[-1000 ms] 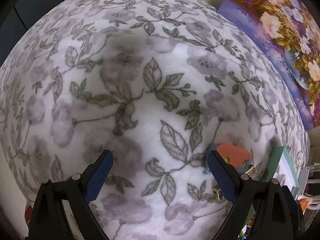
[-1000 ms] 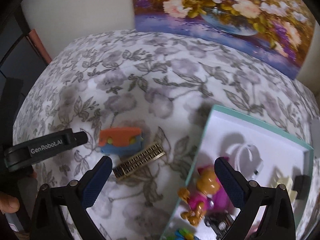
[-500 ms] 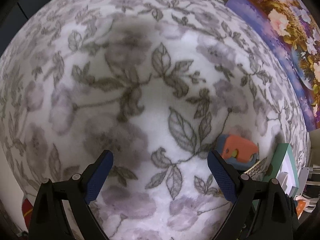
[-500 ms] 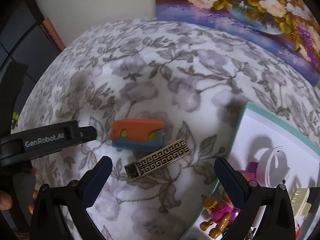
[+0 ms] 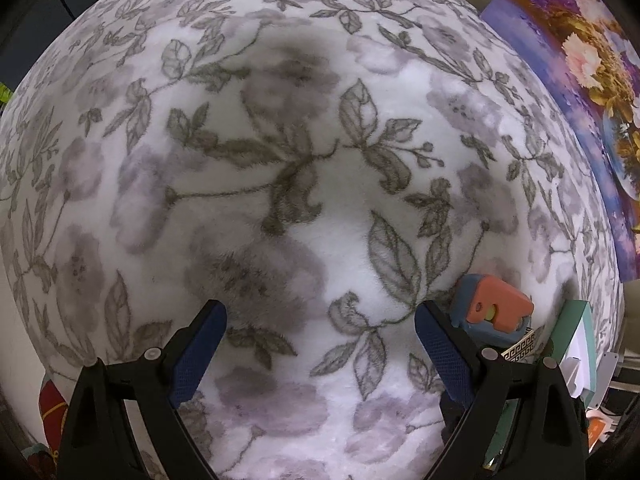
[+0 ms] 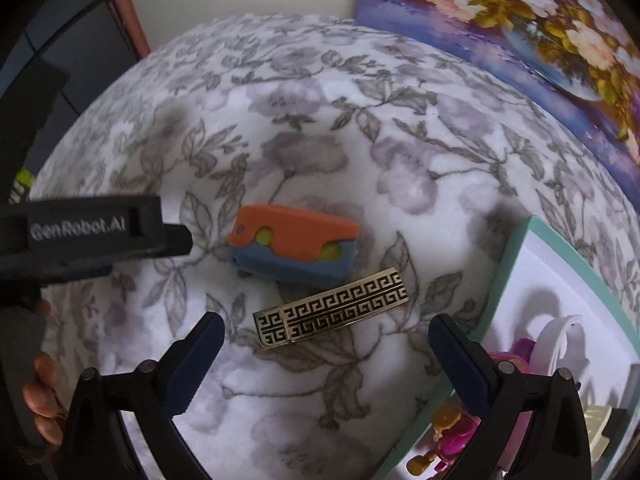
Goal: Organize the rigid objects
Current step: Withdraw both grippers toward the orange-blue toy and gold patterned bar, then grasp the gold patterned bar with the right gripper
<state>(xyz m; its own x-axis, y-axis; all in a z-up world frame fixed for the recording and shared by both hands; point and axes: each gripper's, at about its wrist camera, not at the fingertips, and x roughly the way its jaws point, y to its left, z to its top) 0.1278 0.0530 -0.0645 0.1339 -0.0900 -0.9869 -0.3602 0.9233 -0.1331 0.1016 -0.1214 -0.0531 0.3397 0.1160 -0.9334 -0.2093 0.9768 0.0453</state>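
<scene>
Toys and small hard things sit on a soft flowery blanket [image 6: 304, 128]. An orange and blue toy block [image 6: 294, 248] lies on the blanket, and a flat gold bar with a black maze pattern [image 6: 332, 308] lies just beside it on the near side, maybe touching its right corner. To the right is a white box with a green rim [image 6: 508, 264]. Inside it are a white ring thing [image 6: 560, 340] and a pink and gold toy figure [image 6: 452, 432], partly hidden behind a finger. The right gripper [image 6: 324, 356] hangs above the gold bar with its two blue fingers wide apart and nothing between them. The left gripper [image 5: 320, 344] is also spread wide and holds nothing, over bare blanket; the block [image 5: 492, 308] is just past its right finger. Seen from the right camera, the left gripper's black body comes in from the left, with a hand [image 6: 40, 396] on it. A flower painting [image 6: 520, 20] stands at the far right
</scene>
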